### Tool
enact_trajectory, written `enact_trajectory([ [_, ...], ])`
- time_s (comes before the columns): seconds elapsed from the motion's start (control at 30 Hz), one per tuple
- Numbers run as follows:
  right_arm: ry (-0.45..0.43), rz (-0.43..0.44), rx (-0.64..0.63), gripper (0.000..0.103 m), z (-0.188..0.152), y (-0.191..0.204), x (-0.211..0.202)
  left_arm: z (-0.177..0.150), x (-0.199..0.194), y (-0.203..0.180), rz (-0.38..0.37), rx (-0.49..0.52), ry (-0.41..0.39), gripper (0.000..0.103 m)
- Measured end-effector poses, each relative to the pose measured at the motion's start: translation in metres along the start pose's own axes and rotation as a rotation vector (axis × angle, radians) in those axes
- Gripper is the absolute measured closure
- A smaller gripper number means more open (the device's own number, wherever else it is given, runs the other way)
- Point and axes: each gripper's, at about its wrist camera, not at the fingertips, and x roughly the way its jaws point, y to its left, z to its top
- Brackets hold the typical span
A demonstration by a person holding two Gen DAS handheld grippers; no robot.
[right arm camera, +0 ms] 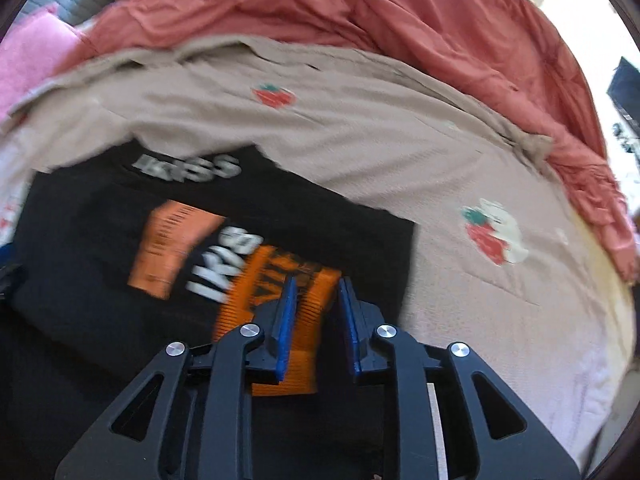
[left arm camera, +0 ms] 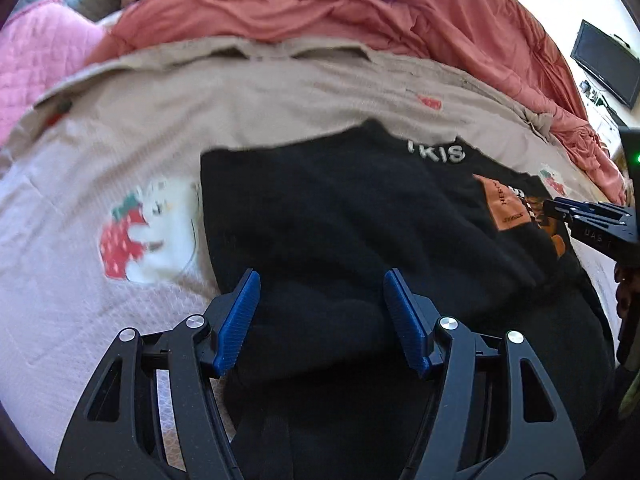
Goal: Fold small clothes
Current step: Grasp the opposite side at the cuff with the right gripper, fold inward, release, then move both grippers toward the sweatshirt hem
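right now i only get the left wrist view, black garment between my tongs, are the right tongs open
Observer: Partly. The right tongs show a narrow gap, with nothing pinched that I can see.
Operator: what's under them
Observer: An orange printed patch on the black garment.
Operator: any text there i can't read
Observer: White letters run beside that patch, too blurred to read for sure.
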Motion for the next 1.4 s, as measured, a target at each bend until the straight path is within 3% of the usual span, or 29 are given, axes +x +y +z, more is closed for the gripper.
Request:
enact_trajectory([
  [0.07, 0.005, -0.006, 0.055, 0.083, -0.003, -0.012, 0.003, 0.001, -0.001, 0.002, -0.010, -0.007, 0.004, 0.046],
  [0.17, -0.067, 0.041, 0.125, 0.082, -0.009, -0.022, -0.015, -0.001, -0.002, 0.000, -0.001, -0.001, -0.002, 0.046],
  [0.3, -0.136, 0.152, 0.058, 0.078, -0.011, 0.001, -0.035, -0.001, -0.003, -0.001, 0.005, 0.002, -0.007, 0.046],
  [0.47, -0.083, 0.221, 0.006, 0.078, -0.008, 0.028, -0.020, -0.001, -0.004, -0.001, 0.004, 0.002, -0.007, 0.046],
  [0.57, 0.018, 0.168, -0.001, 0.077, -0.016, 0.033, 0.006, -0.001, -0.004, 0.000, -0.006, -0.003, -0.005, 0.045],
  [0.77, -0.002, 0.184, 0.000, 0.075, -0.017, 0.031, 0.007, -0.001, -0.004, 0.000, -0.008, -0.005, -0.003, 0.045],
  [0.87, 0.005, 0.214, 0.018, 0.069, -0.018, 0.024, 0.002, 0.000, -0.004, 0.001, -0.005, -0.004, 0.000, 0.045],
  [0.93, 0.006, 0.224, 0.040, 0.053, -0.021, 0.017, -0.006, 0.001, -0.004, 0.001, -0.005, -0.003, 0.008, 0.044],
  [1.1, -0.017, 0.261, 0.104, 0.048, -0.033, -0.001, -0.029, 0.003, -0.006, 0.001, -0.003, -0.006, 0.018, 0.042],
  [1.2, -0.043, 0.264, 0.133, 0.027, -0.044, -0.008, -0.044, 0.003, -0.008, 0.001, 0.009, -0.002, 0.023, 0.038],
  [1.4, -0.060, 0.278, 0.139, 0.026, -0.059, -0.011, -0.059, 0.009, -0.024, 0.002, 0.004, -0.021, -0.001, 0.036],
])
